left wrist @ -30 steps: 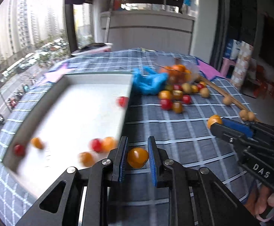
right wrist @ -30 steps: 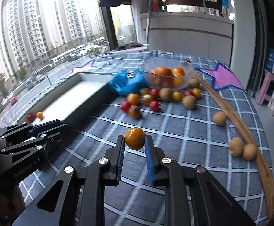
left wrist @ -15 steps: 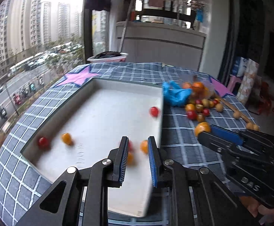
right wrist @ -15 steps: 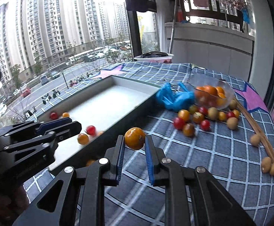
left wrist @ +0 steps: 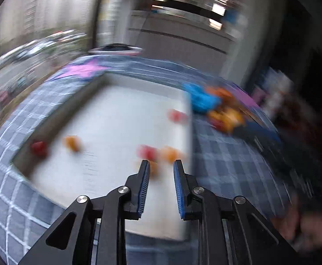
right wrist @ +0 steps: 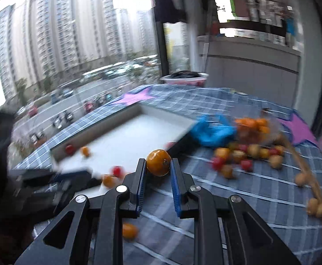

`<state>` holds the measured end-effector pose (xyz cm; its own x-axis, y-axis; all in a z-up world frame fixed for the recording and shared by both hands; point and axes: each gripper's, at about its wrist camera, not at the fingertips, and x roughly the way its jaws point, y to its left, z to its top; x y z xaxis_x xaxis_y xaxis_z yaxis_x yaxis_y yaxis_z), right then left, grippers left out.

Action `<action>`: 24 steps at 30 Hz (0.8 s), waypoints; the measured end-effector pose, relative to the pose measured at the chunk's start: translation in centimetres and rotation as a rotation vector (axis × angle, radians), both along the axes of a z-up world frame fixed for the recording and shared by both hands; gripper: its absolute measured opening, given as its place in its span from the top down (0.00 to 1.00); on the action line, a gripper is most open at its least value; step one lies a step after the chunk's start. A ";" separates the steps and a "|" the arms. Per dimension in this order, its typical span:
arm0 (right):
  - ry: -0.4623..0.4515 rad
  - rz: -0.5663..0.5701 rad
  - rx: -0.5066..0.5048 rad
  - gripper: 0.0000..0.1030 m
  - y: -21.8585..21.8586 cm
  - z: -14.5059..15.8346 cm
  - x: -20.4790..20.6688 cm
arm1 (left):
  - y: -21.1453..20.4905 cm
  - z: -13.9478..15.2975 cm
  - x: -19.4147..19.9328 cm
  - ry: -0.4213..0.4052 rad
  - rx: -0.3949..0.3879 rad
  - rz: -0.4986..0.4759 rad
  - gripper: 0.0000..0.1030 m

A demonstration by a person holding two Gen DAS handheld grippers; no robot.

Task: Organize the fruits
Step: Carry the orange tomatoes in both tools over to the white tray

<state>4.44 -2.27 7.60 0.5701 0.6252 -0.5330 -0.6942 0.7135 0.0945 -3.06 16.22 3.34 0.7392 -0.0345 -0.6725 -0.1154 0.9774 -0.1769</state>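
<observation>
One orange fruit (right wrist: pixel 158 162) stays pinched in right claw (right wrist: pixel 157 165) — left claw (left wrist: pixel 161 165), emptied, opening.

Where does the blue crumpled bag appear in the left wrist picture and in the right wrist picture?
Left wrist view: the blue crumpled bag lies right of centre in the upper half, just past the far right corner of the white tray, blurred.
Right wrist view: it lies right of centre at mid height, between the tray and the clear fruit bowl.
Shared landmark: the pink star on the checked cloth.

White tray (left wrist: pixel 116 114) mostly bare at its centre, small fruits (left wrist: pixel 156 152) scattered near edge, fruit pile (right wrist: pixel 244 154) crowding cloth beside tray
</observation>
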 end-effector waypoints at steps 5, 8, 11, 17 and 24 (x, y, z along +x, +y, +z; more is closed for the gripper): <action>0.044 -0.128 -0.011 0.77 -5.7 -1.2 2.1 | -7.1 -0.6 -0.3 -0.001 0.169 -0.121 0.13; 0.087 -0.159 0.007 0.77 -7.5 -2.0 2.7 | -8.7 -0.6 -0.1 -0.002 0.215 -0.127 0.13; 0.074 -0.146 0.044 0.77 -8.0 -1.6 2.6 | -8.3 -1.6 1.3 0.073 0.206 -0.116 0.20; 0.018 -0.096 0.043 0.77 -7.4 -1.2 1.3 | -6.0 -2.4 3.3 0.144 0.144 -0.069 0.76; -0.002 -0.065 0.041 0.77 -7.0 -1.0 0.8 | -7.6 -1.7 1.8 0.097 0.203 -0.053 0.78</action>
<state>5.27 -9.23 6.61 0.6115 0.6079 -0.5065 -0.6466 0.7529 0.1231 -1.30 8.64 1.60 0.6717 0.0721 -0.7373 -0.0701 0.9970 0.0336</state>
